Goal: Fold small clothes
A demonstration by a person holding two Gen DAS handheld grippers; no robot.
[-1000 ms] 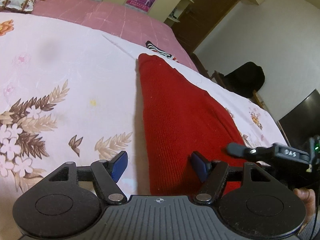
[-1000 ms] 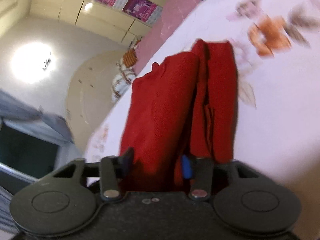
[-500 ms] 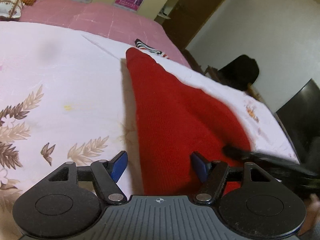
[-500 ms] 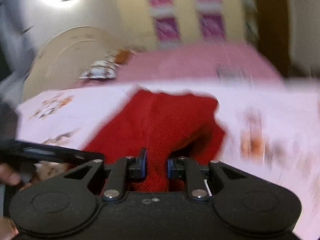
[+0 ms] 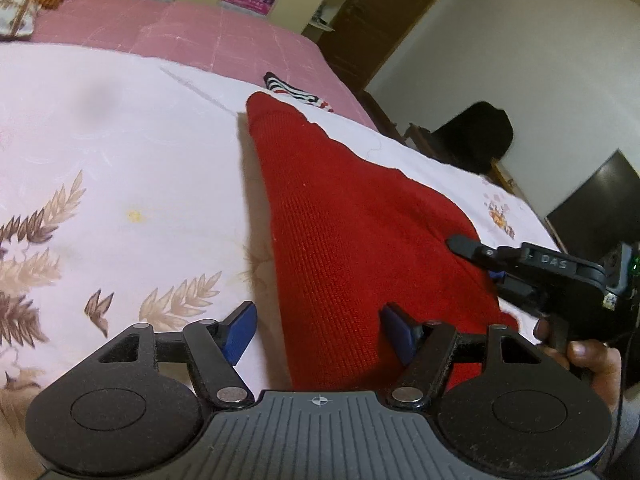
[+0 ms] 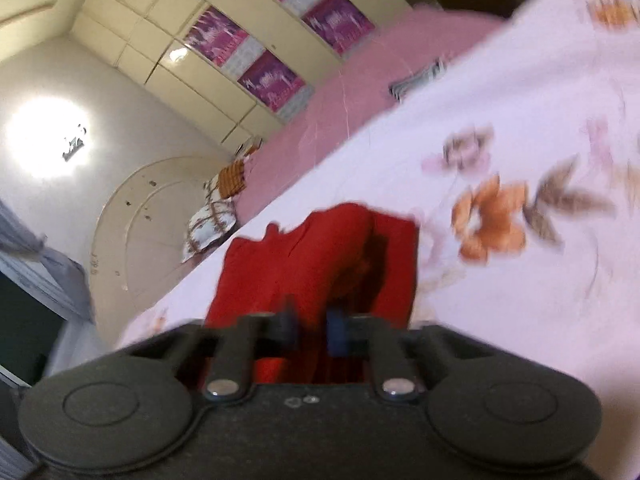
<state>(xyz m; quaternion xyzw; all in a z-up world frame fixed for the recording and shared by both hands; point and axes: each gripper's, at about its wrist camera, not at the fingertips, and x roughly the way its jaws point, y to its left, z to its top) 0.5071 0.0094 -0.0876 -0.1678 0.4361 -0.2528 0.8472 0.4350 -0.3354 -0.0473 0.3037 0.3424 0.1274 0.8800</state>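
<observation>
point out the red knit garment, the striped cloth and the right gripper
red knit garment (image 5: 344, 248), left wrist view, middle of the knit surface
striped cloth (image 5: 294, 92), left wrist view, its striped top
right gripper (image 6: 312, 328), right wrist view, between the fingertips

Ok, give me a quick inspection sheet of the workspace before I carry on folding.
Surface: floral bedsheet over a pink cover.
Job's things: red knit garment, lying lengthwise.
Clutter: striped cloth beyond the garment; pillows at the bed's head.
Grippers: left gripper open, straddling the garment's near edge; right gripper has just been closing, shut on red fabric.
Cables: dark lead by the right hand.
Surroundings: wardrobe posters, dark screen.
</observation>
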